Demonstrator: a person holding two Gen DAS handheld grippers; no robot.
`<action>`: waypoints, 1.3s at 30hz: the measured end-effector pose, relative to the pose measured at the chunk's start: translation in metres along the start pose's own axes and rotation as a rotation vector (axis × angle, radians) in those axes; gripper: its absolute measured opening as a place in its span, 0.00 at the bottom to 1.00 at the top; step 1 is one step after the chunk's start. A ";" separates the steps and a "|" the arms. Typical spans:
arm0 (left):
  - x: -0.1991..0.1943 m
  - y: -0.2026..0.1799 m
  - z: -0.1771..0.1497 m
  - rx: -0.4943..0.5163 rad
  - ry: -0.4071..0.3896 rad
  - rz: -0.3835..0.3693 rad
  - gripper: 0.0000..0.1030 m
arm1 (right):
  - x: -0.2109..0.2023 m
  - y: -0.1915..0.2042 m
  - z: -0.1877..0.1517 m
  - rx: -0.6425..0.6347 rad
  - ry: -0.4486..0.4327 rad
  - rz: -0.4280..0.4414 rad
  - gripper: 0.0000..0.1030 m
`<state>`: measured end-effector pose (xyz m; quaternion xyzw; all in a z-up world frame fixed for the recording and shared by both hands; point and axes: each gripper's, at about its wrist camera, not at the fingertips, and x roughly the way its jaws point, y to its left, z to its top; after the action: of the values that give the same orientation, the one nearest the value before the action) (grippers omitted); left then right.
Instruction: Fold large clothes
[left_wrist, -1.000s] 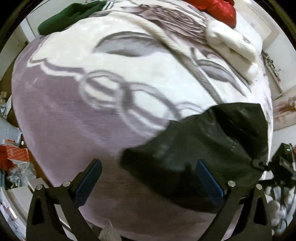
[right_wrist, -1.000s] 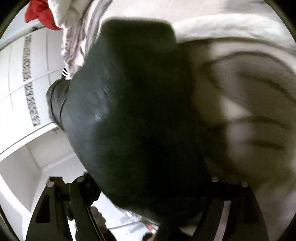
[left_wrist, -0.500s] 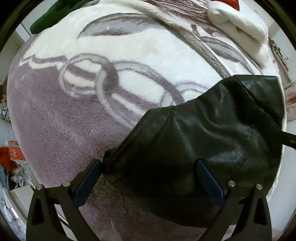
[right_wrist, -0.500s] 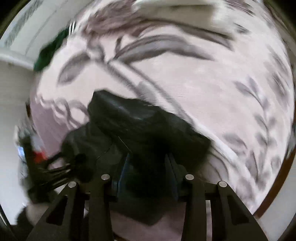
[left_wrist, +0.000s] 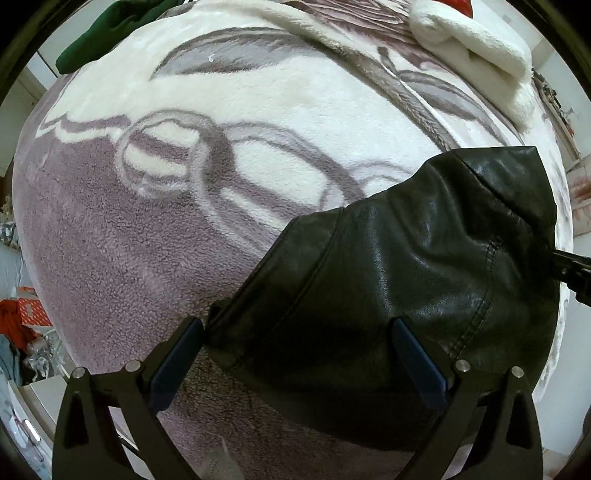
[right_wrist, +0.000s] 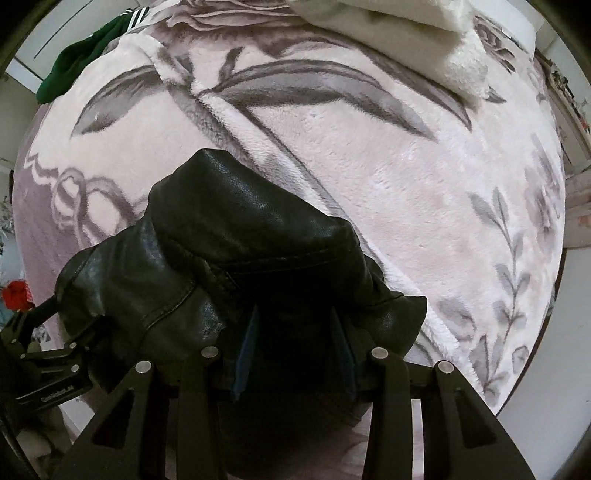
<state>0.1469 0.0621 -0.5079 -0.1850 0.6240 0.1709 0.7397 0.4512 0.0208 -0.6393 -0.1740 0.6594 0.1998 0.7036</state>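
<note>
Lying bunched on the floral blanket (left_wrist: 184, 229) is the black leather jacket (left_wrist: 406, 280), near the blanket's close edge, with a white folded cloth (left_wrist: 476, 48) and a green garment (left_wrist: 99, 33) well apart at its far side. Your left gripper (left_wrist: 295, 354) is spread wide, its fingers on either side of the jacket's edge. Your right gripper (right_wrist: 295, 343) is narrowed, with jacket leather bunched between its fingers.

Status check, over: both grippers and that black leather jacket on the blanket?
Left gripper open over black leather jacket. Right gripper part closed around bunched jacket; grip unclear. White folded fleece farther off, not obstructing.
</note>
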 end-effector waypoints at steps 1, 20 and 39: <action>0.000 -0.001 0.001 0.005 -0.001 0.002 1.00 | 0.000 0.001 0.000 -0.003 -0.002 -0.005 0.41; 0.000 -0.004 -0.004 0.017 -0.006 0.007 1.00 | -0.002 0.005 -0.006 -0.017 -0.025 -0.046 0.41; -0.022 0.058 -0.057 -0.277 0.080 -0.309 1.00 | -0.010 -0.113 -0.093 0.414 0.058 0.566 0.80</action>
<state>0.0658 0.0848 -0.4981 -0.3850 0.5875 0.1321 0.6994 0.4289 -0.1242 -0.6382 0.1564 0.7277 0.2438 0.6217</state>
